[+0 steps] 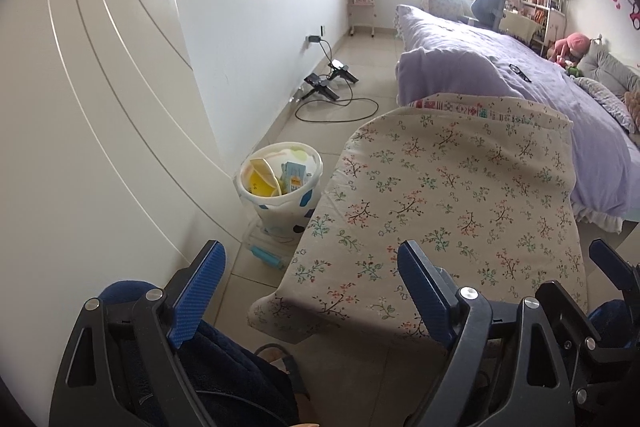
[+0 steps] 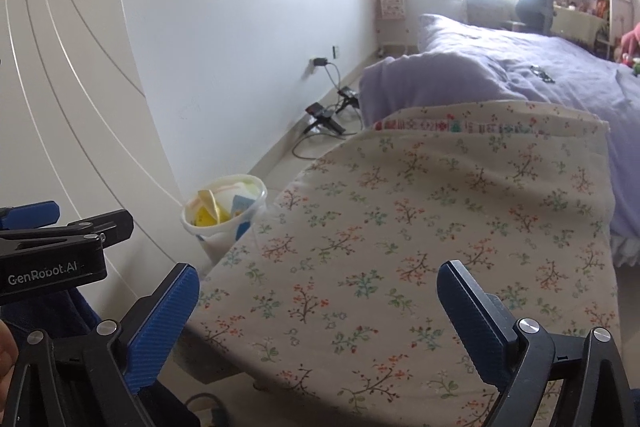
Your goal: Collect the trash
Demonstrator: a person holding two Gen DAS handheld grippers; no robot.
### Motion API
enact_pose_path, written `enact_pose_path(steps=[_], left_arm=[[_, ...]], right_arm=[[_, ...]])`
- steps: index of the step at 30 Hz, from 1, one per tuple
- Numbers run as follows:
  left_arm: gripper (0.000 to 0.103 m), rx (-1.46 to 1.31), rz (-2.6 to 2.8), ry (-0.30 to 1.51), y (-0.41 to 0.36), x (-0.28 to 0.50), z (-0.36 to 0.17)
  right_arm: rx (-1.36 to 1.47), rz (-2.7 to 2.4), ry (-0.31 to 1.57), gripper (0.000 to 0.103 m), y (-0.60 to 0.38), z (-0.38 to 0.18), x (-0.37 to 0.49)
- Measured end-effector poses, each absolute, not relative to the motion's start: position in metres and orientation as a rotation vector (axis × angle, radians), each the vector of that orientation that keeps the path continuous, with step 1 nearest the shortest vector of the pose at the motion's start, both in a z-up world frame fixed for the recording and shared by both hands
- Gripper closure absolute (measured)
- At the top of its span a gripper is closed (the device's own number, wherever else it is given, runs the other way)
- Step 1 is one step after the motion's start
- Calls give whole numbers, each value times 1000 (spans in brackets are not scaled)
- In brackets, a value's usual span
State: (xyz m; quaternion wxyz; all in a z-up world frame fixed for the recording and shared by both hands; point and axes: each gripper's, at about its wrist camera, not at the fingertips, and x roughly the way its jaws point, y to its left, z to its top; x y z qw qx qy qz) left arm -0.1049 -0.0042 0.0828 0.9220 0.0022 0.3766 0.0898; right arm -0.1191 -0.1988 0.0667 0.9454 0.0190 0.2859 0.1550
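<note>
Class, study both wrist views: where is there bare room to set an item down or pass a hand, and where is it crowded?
Free: the whole floral-cloth table top, bordered by the lavender bed, and the tile strip between wall and bed beyond the cables. Crowded: the trash bin, already full, squeezed between door and table, and the floor by the wall socket, where chargers and cables lie.

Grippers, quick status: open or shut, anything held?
Left gripper: open, fingers wide apart, nothing held.
Right gripper: open, fingers wide apart, nothing held, above the floral-covered table.
</note>
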Motion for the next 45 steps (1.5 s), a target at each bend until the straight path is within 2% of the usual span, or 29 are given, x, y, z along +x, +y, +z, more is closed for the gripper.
enact_pose_path(steps=[45], left_arm=[[13, -22, 178, 819, 6, -95, 68]], right_arm=[[64, 301, 632, 2, -183, 52, -109]])
